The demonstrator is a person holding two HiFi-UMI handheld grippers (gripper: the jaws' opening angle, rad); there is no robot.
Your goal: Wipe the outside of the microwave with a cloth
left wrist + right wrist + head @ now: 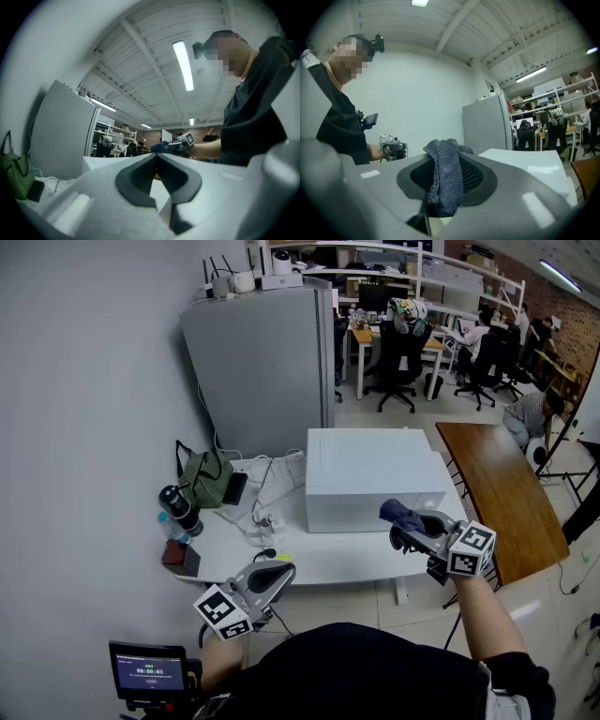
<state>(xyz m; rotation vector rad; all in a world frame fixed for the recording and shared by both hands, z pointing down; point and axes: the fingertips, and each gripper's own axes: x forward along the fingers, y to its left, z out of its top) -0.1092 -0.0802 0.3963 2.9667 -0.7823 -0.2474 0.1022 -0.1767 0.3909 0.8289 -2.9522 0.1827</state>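
Firstly, well to the left of the microwave (370, 474), a dark bottle (180, 506) is recorded standing on the white table (337, 561), with a green bag (204, 476) just behind it. Between the bag and the microwave's left side, a tangle of white cables (263, 502) is seen lying on the table top. Behind the microwave's left rear corner a tall grey cabinet (267, 367) is placed. Ahead of the microwave's left front corner and well apart from it, the left gripper (279, 572) is held at the table's near edge; its jaws are pressed together at the tips, and nothing is caught between them. The microwave itself, a white box, is set on the table near its right end. At the microwave's front right corner the right gripper (410, 524) is held, its jaws pinching a dark blue knitted cloth (397, 514), which is bunched over the jaw tips. Whether the cloth is touching the microwave's front cannot be told. To the right of the microwave, apart from the white table, a brown wooden table (502, 488) is noted.
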